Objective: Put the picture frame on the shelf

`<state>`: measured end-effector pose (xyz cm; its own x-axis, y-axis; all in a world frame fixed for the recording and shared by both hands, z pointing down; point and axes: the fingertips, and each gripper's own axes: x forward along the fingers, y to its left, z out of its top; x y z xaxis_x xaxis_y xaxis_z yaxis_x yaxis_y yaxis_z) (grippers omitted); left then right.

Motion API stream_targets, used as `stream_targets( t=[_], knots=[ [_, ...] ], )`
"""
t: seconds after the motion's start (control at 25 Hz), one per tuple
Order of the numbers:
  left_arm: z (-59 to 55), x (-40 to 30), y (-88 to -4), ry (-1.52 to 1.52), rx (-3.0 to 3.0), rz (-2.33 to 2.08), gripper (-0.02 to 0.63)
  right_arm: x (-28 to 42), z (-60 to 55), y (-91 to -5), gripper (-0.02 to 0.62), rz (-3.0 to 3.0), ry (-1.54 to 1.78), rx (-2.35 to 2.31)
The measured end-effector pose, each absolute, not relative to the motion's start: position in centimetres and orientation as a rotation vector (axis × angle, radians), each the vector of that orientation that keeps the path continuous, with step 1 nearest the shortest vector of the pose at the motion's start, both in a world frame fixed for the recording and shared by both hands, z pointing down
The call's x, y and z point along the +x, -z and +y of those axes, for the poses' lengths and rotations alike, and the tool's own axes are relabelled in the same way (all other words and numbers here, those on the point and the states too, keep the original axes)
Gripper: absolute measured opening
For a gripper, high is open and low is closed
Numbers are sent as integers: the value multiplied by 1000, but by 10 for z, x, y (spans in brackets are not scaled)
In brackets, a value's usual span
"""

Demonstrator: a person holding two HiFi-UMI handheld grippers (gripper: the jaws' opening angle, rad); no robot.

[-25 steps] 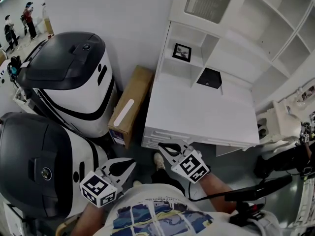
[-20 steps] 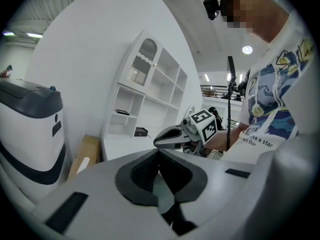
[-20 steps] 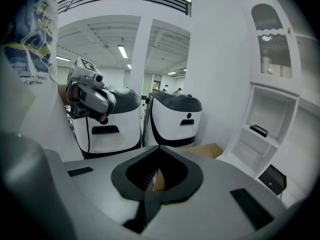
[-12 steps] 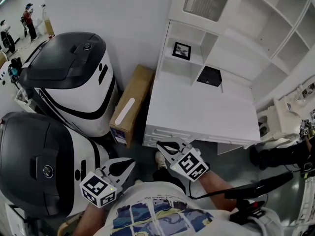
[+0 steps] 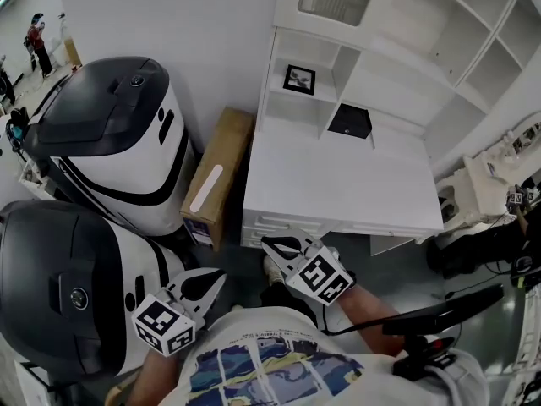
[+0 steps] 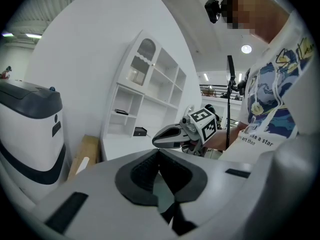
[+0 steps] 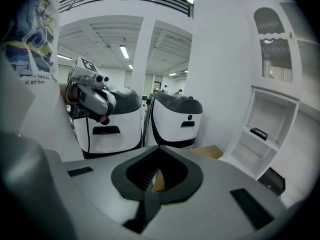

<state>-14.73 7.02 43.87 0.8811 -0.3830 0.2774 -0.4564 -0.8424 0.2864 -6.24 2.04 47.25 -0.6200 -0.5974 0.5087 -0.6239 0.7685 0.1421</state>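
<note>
Both claws are closed on nothing: the right gripper point(image 5: 269, 245) has its jaw tips together, and the left gripper point(image 5: 218, 276) reads the same. Both hang close to my body, short of the near edge of the white desk point(image 5: 338, 189). The picture frame point(image 5: 299, 79) stands upright in a left compartment of the shelf point(image 5: 314, 101), at the far side of the desk, face toward me, its width running left-right. From the claws it lies far ahead, well apart; the right gripper is nearer. A dark flat object point(image 5: 350, 121) lies lower and to the right; identity unclear. Judgement: the frame looks already placed.
</note>
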Motion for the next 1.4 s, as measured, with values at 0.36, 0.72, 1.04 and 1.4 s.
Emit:
stream_targets(
  t=[0.36, 0.72, 1.04, 1.4],
  knots=[
    [72, -148, -439, -301, 2698, -610, 12, -64, 22, -471, 25, -2414, -55, 910],
    [72, -146, -440, -307, 2694, -602, 12, -64, 23, -475, 25, -2417, -54, 903],
    [64, -140, -444, -313, 2685, -581, 12, -59, 18, -480, 25, -2405, -63, 898],
    [47, -127, -448, -321, 2675, -558, 12, -48, 4, -487, 25, -2396, -84, 898]
  ],
)
